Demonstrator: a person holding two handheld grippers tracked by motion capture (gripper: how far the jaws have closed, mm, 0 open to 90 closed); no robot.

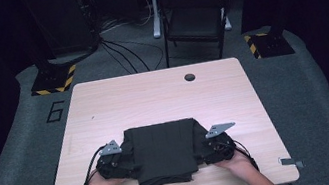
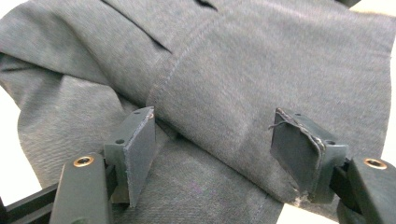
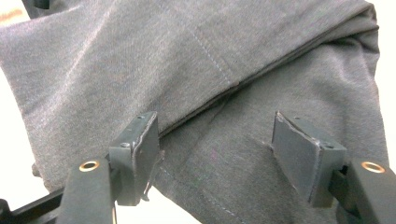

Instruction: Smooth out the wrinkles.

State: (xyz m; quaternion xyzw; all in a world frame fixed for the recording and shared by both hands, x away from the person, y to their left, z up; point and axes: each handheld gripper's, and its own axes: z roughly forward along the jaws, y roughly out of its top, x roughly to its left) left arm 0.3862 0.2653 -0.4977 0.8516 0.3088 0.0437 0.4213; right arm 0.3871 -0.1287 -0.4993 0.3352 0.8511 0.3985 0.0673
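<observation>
Left claw (image 1: 126,161) and right claw (image 1: 202,151) are seen wide apart, released, pads resting against the folded dark garment (image 1: 163,151) from either side, nothing clamped. Garment is laid on the near half of the wooden counter (image 1: 153,99). Folding chair (image 1: 194,16) is set beyond, on grey floor.

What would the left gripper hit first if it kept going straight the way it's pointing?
The folded dark garment. The left gripper has its jaws open, apart over the cloth's layered edge, so it would most likely push into that fold; how close the pads are is unclear.
</observation>
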